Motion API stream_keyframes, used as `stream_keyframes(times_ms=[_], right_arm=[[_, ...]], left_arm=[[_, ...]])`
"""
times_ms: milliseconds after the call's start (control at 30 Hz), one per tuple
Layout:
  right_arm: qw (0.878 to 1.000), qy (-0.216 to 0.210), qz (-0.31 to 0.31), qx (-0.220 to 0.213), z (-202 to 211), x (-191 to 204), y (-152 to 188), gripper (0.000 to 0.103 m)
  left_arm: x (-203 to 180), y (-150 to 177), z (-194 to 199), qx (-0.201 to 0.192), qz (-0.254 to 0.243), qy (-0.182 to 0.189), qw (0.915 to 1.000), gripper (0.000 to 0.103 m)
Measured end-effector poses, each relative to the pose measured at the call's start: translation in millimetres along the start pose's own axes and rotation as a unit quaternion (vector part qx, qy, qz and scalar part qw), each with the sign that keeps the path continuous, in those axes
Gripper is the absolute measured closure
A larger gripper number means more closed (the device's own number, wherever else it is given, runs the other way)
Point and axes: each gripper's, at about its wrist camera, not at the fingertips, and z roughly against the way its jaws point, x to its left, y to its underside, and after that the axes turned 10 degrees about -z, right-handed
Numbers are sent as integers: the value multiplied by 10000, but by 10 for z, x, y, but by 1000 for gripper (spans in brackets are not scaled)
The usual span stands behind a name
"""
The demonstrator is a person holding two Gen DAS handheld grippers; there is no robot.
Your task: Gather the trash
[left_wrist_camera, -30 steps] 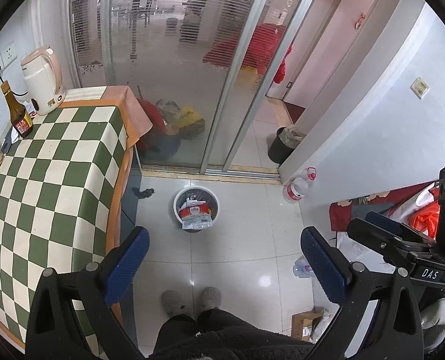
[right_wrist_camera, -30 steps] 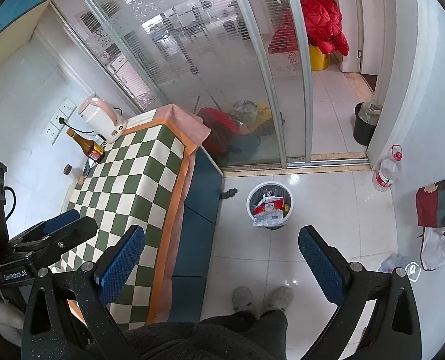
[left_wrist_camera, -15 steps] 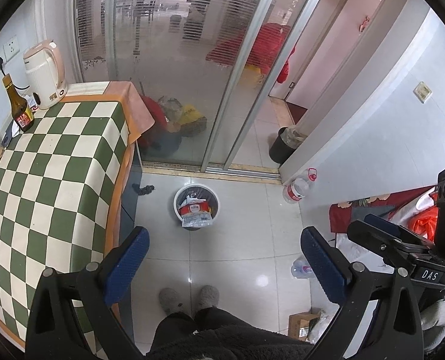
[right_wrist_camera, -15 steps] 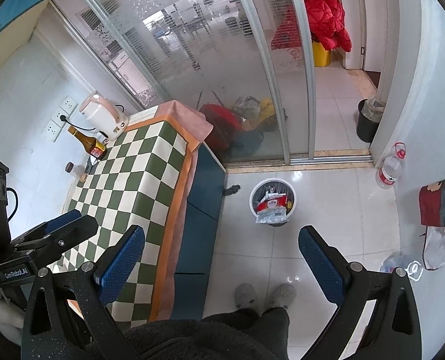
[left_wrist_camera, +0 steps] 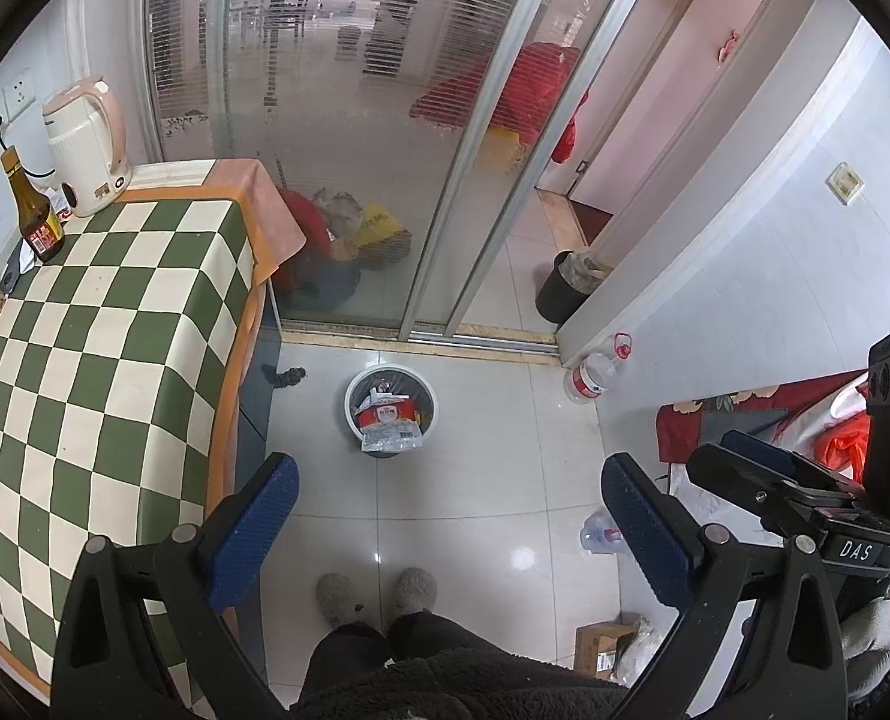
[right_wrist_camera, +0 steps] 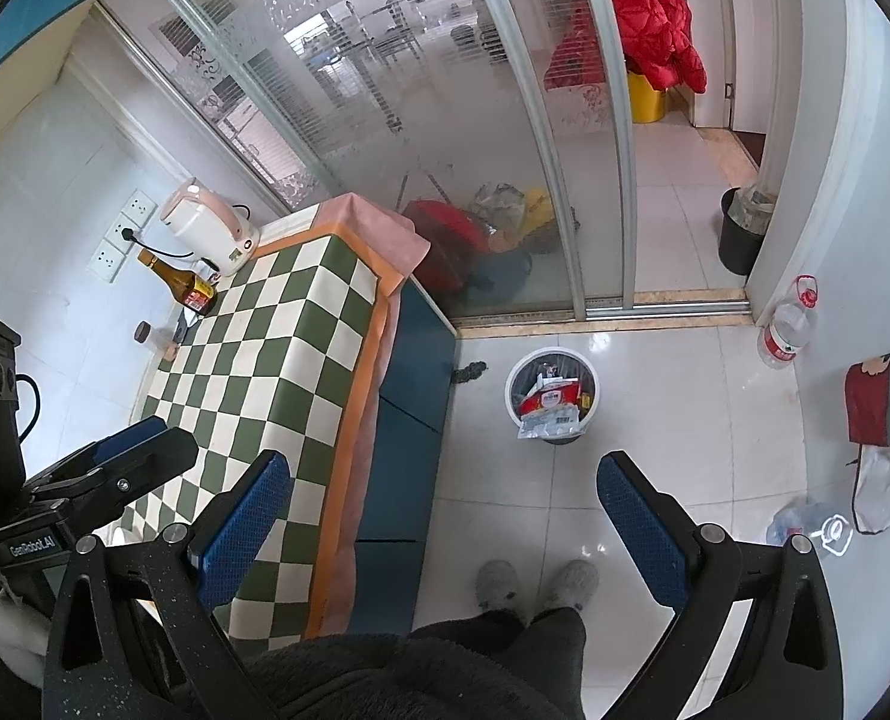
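A white-rimmed trash bin [left_wrist_camera: 392, 369] stands on the tiled floor near the sliding glass door, holding a red-and-white wrapper [left_wrist_camera: 385, 414] and a clear packet that hangs over its front edge. My left gripper [left_wrist_camera: 448, 519] is held high above the floor, open, with nothing between its blue pads. In the right wrist view the same bin [right_wrist_camera: 550, 352] lies ahead, and my right gripper [right_wrist_camera: 442, 519] is likewise open with nothing in it. A crushed clear plastic bottle [left_wrist_camera: 601, 534] lies on the floor to the right. Each gripper shows at the edge of the other's view.
A table with a green checked cloth [left_wrist_camera: 85, 360] fills the left side, carrying a kettle [left_wrist_camera: 85, 144] and a brown bottle [left_wrist_camera: 34, 216]. A large water bottle [left_wrist_camera: 592, 378], a black bin [left_wrist_camera: 565, 294] and a cardboard box [left_wrist_camera: 604, 648] stand on the right. The person's slippers [left_wrist_camera: 379, 594] are below.
Both views have drifted slightly, the bin edging a little farther away. Both grippers stay open and nothing has been picked up.
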Motion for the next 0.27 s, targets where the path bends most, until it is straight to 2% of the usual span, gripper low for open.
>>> stream_keyframes(times_ms=[267], right_arm=[[10000, 2, -3, 1, -6, 1, -3, 0]], left_arm=[[-2, -6, 25, -52, 22, -68, 10000, 0]])
